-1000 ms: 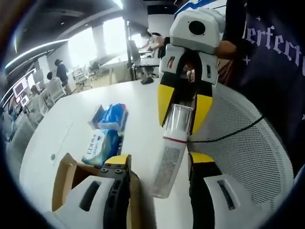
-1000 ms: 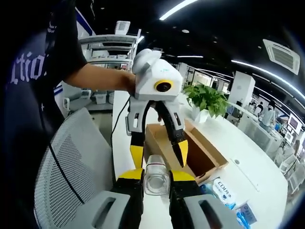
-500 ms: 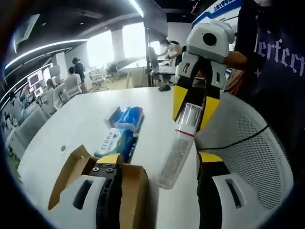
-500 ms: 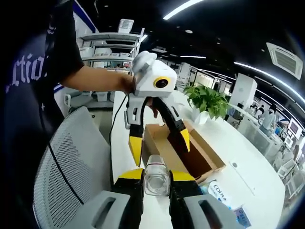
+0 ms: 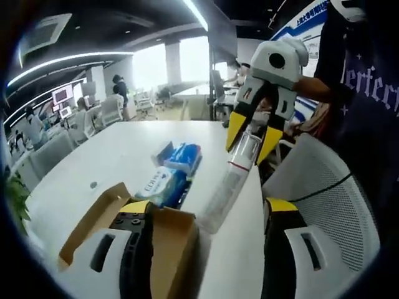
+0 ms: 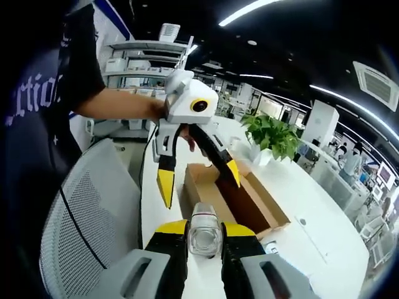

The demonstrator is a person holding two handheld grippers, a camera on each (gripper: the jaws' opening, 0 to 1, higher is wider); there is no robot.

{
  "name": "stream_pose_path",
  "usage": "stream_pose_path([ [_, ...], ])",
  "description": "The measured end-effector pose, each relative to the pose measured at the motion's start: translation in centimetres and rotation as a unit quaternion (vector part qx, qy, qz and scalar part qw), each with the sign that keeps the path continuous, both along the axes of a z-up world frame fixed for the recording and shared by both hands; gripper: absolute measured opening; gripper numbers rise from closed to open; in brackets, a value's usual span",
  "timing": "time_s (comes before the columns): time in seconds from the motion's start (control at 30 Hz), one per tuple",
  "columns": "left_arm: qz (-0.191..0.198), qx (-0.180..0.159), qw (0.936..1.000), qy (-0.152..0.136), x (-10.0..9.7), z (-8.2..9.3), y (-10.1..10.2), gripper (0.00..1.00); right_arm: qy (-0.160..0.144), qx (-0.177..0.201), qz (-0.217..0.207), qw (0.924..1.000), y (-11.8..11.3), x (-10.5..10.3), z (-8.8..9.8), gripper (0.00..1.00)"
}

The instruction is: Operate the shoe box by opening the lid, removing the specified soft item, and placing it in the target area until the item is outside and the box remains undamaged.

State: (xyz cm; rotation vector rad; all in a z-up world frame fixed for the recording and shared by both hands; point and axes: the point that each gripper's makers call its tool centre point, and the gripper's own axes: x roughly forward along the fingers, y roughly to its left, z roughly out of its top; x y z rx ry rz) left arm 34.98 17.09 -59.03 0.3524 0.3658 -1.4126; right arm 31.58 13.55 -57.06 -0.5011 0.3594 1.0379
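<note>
- Your right gripper (image 6: 204, 232) is clenched on a clear plastic bottle (image 5: 232, 177). In the right gripper view its two yellow-tipped jaws press on both sides of the bottle's round end, and in the left gripper view you see the same gripper (image 5: 251, 138) holding the bottle at its cap end, with the long body hanging down toward the table (image 5: 118, 156).
- Your left gripper (image 6: 198, 180) is released. In the right gripper view its two jaws stand wide apart with nothing between them, and it hangs above the shoe box (image 6: 240, 199), with one jaw tip over the near wall of the box and the other tip outside, on the side of the chair (image 6: 93, 218).
- The shoe box is open. It is a brown cardboard box and its inside looks dark; I cannot tell what lies in it.
- In the left gripper view the same box (image 5: 124, 230) lies just in front of the left gripper's own jaws (image 5: 206, 215), with one flap standing up.
- Behind the box, a little further on the white table, lie two blue tissue packs (image 5: 171, 171), touching each other.
- The bottle is outside the box, held in the air beside it, toward the white mesh chair.
- A green plant (image 6: 274, 134) stands on the table beyond the box.
</note>
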Motion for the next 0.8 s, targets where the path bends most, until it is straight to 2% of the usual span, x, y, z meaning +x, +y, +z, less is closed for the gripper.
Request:
stream_pose_path([
  [0.2, 0.023, -0.017, 0.9995, 0.015, 0.2, 0.2, 0.8, 0.76, -0.004, -0.002, 0.006, 1.0, -0.2, 0.8, 0.7, 0.14],
  [0.8, 0.076, -0.027, 0.9966, 0.016, 0.4, -0.1, 3.2, 0.86, -0.018, -0.04, 0.031, 0.9986, -2.6, 3.9, 2.7, 0.15],
])
